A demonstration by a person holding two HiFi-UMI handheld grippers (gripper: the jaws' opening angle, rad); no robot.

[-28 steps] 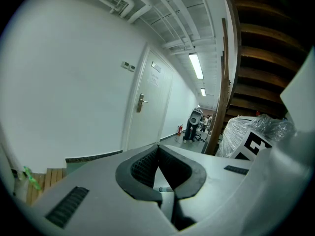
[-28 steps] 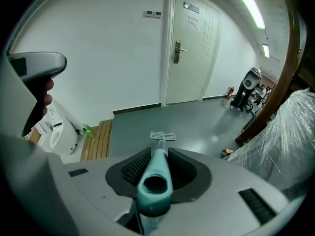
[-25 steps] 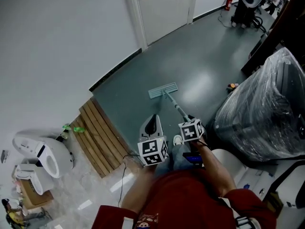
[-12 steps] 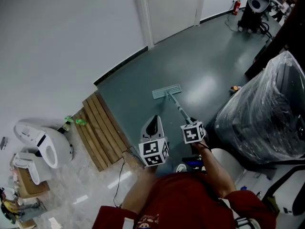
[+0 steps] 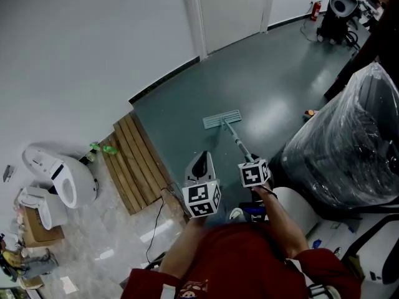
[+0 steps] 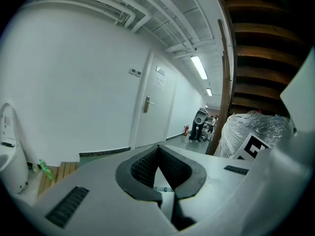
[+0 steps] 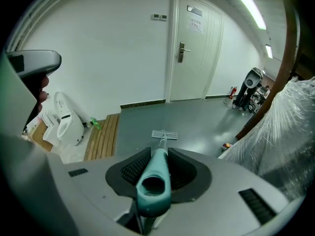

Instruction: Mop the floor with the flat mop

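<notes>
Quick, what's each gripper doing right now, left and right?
Left gripper: jaws closed together, holding nothing.
Right gripper: closed on the teal mop handle.

The flat mop point(image 5: 221, 119) is pale teal, head and handle both, on a dark grey-green floor point(image 5: 274, 67). The right tongs point(image 7: 161, 157) and left tongs point(image 6: 158, 154) are light grey with black ribbed pads point(image 7: 130, 170). Their cubes point(image 5: 200, 197) carry black-and-white square markers. Left of the tongs, the wooden slats point(image 5: 134, 161) are brown. The shirt point(image 5: 243, 260) is red.
</notes>
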